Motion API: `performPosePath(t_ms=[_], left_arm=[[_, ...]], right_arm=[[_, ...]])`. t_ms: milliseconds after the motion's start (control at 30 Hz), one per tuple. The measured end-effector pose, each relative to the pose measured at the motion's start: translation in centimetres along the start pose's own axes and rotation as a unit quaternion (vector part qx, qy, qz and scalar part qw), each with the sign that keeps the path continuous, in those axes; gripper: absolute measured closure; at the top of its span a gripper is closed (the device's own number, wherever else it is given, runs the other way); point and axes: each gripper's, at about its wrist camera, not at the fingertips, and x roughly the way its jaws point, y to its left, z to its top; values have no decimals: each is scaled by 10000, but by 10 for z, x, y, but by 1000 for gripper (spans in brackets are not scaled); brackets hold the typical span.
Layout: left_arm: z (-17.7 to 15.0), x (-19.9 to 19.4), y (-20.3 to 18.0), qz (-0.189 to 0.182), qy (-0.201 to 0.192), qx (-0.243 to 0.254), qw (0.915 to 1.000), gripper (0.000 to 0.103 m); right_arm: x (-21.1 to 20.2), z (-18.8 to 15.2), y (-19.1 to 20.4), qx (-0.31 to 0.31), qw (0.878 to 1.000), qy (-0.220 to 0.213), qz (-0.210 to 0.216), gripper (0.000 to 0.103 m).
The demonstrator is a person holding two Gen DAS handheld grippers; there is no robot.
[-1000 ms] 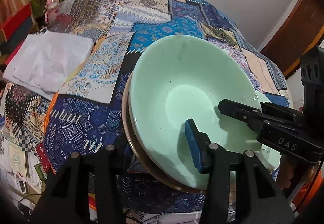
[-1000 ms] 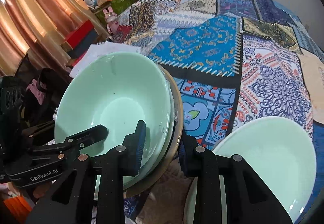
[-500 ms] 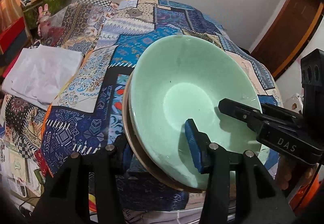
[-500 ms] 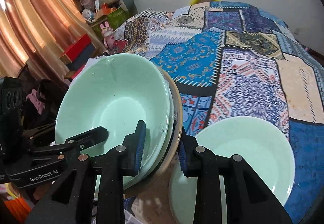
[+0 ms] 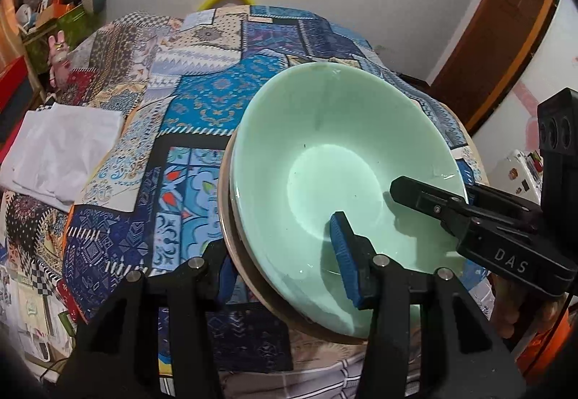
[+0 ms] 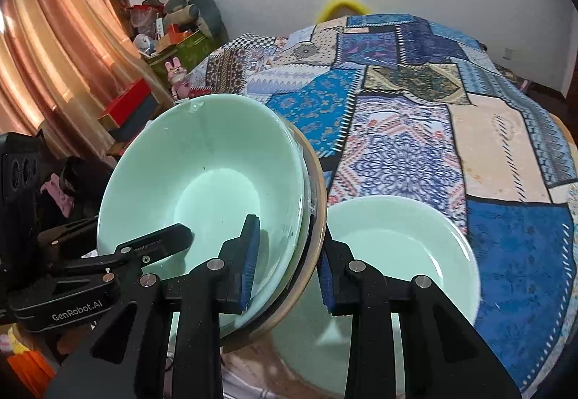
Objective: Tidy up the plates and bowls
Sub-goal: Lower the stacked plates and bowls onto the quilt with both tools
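Pinching opposite rims of a tilted stack of glossy mint-green bowls [image 5: 325, 160], the left gripper [image 5: 285, 265] and right gripper [image 6: 287, 267] hold it above the patchwork cloth [image 6: 397, 146]; another smooth round green bowl [image 6: 408, 247] rests there.

Left gripper [image 5: 285, 263] clamped bowl stack [image 5: 310, 160] rim, one finger inside, one outside. Right gripper [image 6: 287, 265] gripped opposite rim likewise, stack tilted.
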Motion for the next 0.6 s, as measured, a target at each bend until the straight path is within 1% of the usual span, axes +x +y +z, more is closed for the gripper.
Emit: performPosePath(t_ms=[200,600], left_arm=[[1,5,-19,-104,26,131,9999,55],[-2,18,-48,-291,212,350,9987,55]], right_arm=[[-14,-6,-14,119,9999,-62,-100,76],[-31,-21,-36,353,9989,-71,-291,76]])
